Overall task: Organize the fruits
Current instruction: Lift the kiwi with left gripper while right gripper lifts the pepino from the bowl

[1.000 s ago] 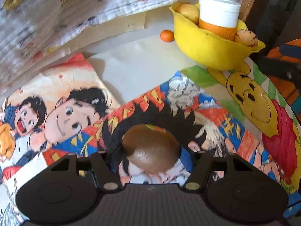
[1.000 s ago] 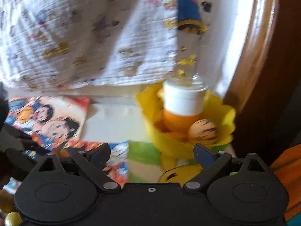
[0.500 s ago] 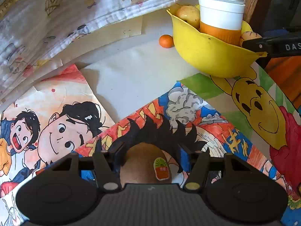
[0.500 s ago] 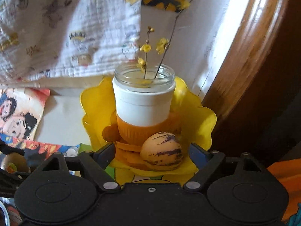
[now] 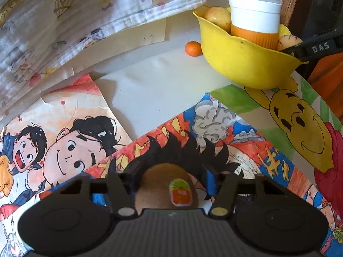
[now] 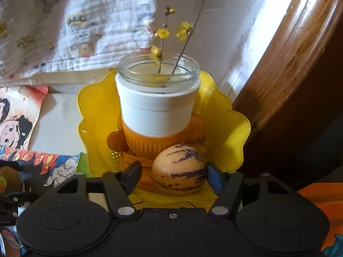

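Note:
A brown kiwi (image 5: pixel 165 185) with an orange sticker sits between the fingers of my left gripper (image 5: pixel 171 177), low over the cartoon papers; the jaws stand at its sides, and contact with its sides is hidden. It also shows at the left edge of the right wrist view (image 6: pixel 8 178). A yellow bowl (image 5: pixel 246 60) holds a pale fruit (image 5: pixel 217 18) and a purple-striped melon (image 6: pixel 178 169). My right gripper (image 6: pixel 173 171) is open, its jaws either side of the striped melon at the bowl's near rim (image 6: pixel 242 128). A small orange fruit (image 5: pixel 193 48) lies left of the bowl.
A white and orange jar (image 6: pixel 157 109) with yellow flower twigs stands in the bowl's middle. A printed white cloth (image 5: pixel 85 21) hangs over the back of the table. A wooden post (image 6: pixel 289 64) rises right of the bowl. Cartoon drawings (image 5: pixel 64 141) cover the table.
My left gripper has come down around the kiwi, which now sits deeper between the fingers. My right gripper has moved up to the bowl, and the striped melon now lies between its jaws.

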A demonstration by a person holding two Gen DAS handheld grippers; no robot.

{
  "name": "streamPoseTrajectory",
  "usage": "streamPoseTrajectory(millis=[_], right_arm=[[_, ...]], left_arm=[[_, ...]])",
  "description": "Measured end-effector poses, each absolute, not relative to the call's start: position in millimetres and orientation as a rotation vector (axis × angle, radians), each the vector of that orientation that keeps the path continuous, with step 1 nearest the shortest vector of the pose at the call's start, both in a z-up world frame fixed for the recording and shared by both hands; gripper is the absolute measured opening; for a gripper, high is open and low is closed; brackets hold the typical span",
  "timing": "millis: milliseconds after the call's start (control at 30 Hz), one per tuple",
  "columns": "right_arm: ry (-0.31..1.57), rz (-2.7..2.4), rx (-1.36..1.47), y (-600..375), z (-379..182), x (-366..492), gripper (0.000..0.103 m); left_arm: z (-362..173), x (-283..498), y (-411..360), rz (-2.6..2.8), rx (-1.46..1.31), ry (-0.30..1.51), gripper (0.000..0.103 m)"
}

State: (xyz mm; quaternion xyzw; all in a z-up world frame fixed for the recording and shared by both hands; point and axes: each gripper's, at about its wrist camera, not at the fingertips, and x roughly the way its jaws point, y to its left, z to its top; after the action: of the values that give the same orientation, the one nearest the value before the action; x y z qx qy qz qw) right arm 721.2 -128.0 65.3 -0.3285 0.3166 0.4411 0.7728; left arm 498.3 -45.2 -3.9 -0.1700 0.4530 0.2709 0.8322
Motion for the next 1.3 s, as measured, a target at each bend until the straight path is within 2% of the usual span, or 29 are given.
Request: streamPoseTrajectory(millis=[33, 67, 667, 1300], right_arm=[[0.688, 0.952, -0.712, -128.5, 64.4, 721.3, 0.058], [0.687, 0.949, -0.708, -129.3, 64.2, 721.3, 0.057], [0.698, 0.943, -0.634, -137.8, 68.1, 723.2, 0.053], [0.712, 1.020, -0.425, -166.4, 81.1, 721.2, 0.053]], left_arm=[[-3.3, 498.9, -45.3, 0.571, -0.364, 0.958, 0.051], [-3.1, 499.9, -45.5, 0.567, -0.367, 0.956, 0.050], [-3.7, 519.2, -53.7, 0.533, -0.425, 0.923, 0.049], [0.8, 533.3, -44.6, 0.502, -0.555, 0.888, 0.047]])
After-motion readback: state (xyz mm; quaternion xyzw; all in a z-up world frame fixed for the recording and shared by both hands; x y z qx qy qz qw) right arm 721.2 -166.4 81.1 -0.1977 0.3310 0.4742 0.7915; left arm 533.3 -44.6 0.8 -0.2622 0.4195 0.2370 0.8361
